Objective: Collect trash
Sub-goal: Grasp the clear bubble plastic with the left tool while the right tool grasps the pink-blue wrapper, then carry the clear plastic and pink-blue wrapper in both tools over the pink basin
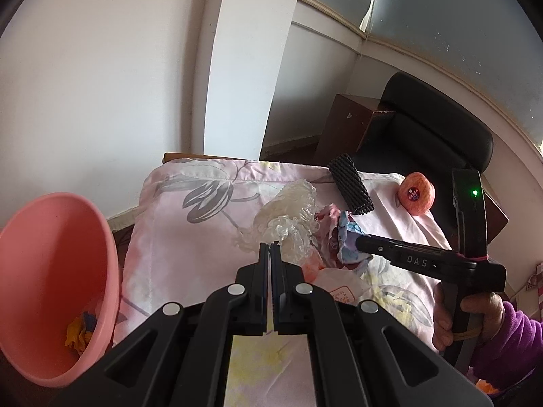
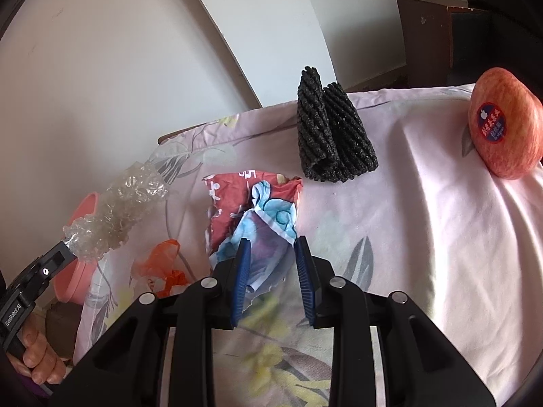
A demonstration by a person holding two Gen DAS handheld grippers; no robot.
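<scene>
Clear crinkled plastic wrap [image 2: 118, 210] hangs bunched from the left tongs [image 1: 270, 249], whose jaws are pressed together on one end of it, lifted off the table [image 2: 424, 237] with its pale pink flowered cloth. Just left of the table, a pink bin [image 1: 51, 288] stands tilted in the left view, with a yellow and blue scrap [image 1: 79, 334] lying at its bottom.

The right tongs [image 2: 271, 247] sit low over a crumpled blue and white wrapper [image 2: 268, 217], their blue pads [image 2: 241, 271] on either side of it with a gap between them; whether the pads press on it cannot be told. The wrapper lies on a red printed packet [image 2: 224, 200] near the middle of the cloth. An orange plastic scrap [image 2: 163, 264] lies to its left. Farther back a black foam mesh sleeve [image 2: 332, 135] rests on the cloth, and an apple [image 2: 505, 125] with a round sticker sits well apart at the right edge.
</scene>
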